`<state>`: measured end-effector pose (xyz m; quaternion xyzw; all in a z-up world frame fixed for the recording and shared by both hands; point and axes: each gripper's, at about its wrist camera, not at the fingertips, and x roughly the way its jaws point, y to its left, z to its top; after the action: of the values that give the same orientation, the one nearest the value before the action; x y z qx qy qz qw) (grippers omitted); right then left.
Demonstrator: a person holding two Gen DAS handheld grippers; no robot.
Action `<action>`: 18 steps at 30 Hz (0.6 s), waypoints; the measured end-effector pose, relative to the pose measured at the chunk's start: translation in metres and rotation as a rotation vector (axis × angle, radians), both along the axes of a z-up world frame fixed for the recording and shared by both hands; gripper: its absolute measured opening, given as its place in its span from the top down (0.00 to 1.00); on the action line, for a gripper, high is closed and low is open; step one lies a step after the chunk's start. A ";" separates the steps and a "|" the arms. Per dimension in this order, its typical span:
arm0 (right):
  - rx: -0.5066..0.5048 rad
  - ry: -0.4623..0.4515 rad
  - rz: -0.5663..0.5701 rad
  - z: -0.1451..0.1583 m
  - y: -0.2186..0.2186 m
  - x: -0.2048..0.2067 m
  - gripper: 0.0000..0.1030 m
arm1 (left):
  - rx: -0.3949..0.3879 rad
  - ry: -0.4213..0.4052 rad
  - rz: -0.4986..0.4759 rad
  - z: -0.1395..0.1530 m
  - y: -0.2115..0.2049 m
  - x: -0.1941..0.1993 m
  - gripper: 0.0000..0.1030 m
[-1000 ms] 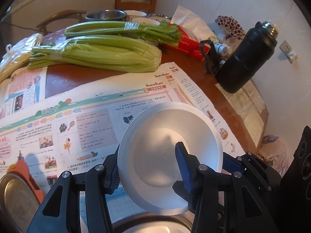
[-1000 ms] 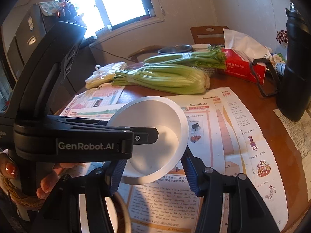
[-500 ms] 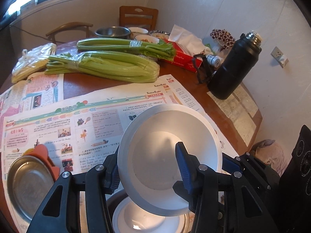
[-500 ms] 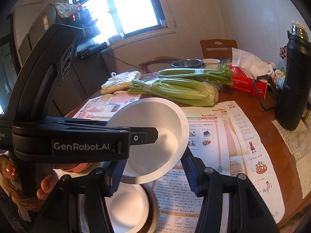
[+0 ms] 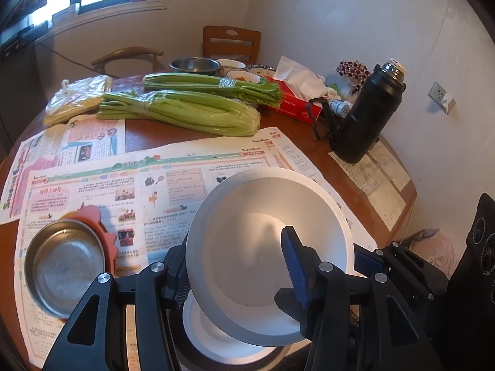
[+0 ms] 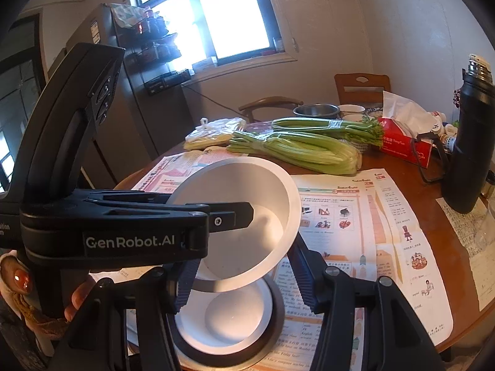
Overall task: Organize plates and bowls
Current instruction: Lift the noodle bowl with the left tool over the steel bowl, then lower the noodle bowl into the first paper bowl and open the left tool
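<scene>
You lift white bowl (image 5: 269,247), empty, in left gripper (image 5: 238,266), jaws opening, and right gripper (image 6: 244,278), above second white bowl (image 6: 222,318). "GenRobot.AI".

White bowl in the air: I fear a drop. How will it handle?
The white bowl looks rigid, probably ceramic, so likely weighty and chippable against the second bowl below. Its smooth sloping wall looks slippery, so a pinch could slide. It hangs tilted, so it might swing.
</scene>
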<state>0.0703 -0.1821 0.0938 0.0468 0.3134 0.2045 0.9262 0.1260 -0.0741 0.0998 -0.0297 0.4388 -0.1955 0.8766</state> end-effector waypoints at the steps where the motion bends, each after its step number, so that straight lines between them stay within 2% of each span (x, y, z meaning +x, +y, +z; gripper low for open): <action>1: 0.000 0.000 0.004 0.000 0.001 -0.003 0.46 | 0.002 0.000 0.003 0.000 0.001 -0.003 0.48; 18: -0.040 0.009 0.049 -0.002 0.013 -0.031 0.46 | 0.011 0.009 0.033 -0.008 0.012 -0.034 0.47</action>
<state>0.0393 -0.1690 0.0918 0.0217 0.3227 0.2206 0.9202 0.0925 -0.0620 0.0916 -0.0329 0.4431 -0.1782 0.8780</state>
